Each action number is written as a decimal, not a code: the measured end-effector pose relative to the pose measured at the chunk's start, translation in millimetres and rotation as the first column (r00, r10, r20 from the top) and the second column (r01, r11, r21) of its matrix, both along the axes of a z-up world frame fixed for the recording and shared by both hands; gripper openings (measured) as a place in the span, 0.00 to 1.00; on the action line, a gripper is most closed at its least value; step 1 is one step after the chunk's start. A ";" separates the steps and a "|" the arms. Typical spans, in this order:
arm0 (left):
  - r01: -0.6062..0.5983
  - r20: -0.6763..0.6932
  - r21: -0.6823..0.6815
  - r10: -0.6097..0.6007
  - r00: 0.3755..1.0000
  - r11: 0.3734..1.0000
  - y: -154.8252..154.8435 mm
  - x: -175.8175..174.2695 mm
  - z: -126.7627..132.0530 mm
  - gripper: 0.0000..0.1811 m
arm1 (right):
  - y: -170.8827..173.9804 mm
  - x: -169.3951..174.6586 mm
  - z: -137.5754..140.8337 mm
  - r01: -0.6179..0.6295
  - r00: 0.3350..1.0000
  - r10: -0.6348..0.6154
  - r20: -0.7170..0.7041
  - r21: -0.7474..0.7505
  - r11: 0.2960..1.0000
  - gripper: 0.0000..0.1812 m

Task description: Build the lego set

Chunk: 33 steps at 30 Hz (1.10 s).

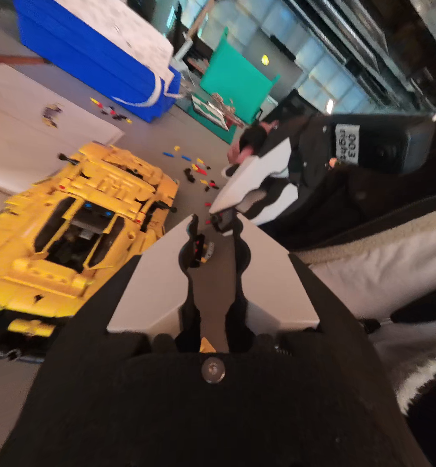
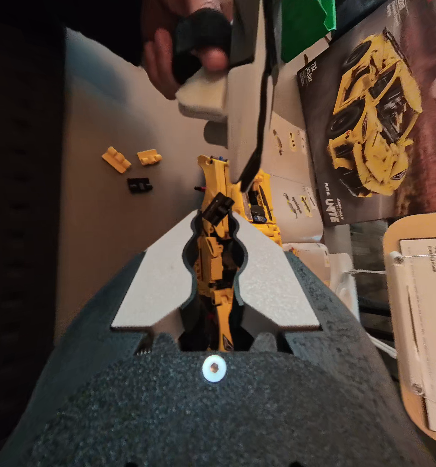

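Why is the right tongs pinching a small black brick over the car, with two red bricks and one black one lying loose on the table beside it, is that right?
Almost. In the right wrist view the two loose ridged plastic bricks on the pale table are yellow, not red. The flat black brick lies just below them, and the right tongs do pinch a small black brick over the yellow brick-built car.

A grey table top [image 1: 141, 141] carries the work under dim indoor light. Behind it stand a blue bin [image 1: 90, 58] and a green bin [image 1: 234, 78], with glass-panelled windows [image 1: 320, 73] beyond.
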<state>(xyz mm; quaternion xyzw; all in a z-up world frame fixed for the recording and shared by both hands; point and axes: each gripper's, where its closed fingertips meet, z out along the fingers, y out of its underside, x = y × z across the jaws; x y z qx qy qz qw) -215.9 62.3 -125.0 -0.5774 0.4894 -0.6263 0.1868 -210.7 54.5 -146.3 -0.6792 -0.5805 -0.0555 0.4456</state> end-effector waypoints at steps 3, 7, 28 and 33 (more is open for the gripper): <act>0.036 -0.038 -0.007 -0.036 0.999 0.999 -9.4 7.0 -9.3 0.14 | -0.3 -1.9 1.1 -0.048 0.998 0.048 0.032 0.024 0.999 0.10; 0.051 -0.075 0.010 -0.050 0.996 0.999 -14.2 10.3 -17.9 0.04 | 3.3 -4.6 -0.6 -0.066 0.996 0.062 0.070 0.057 0.996 0.10; -0.362 0.292 0.410 0.256 0.922 0.837 20.3 13.4 39.1 0.03 | 31.2 59.5 73.0 -0.169 0.324 -0.228 -0.918 -0.294 0.941 0.17; -0.386 0.338 0.486 0.238 0.910 0.784 10.2 21.4 42.7 0.03 | 27.9 46.0 56.0 -0.237 0.368 -0.286 -0.885 -0.387 0.891 0.17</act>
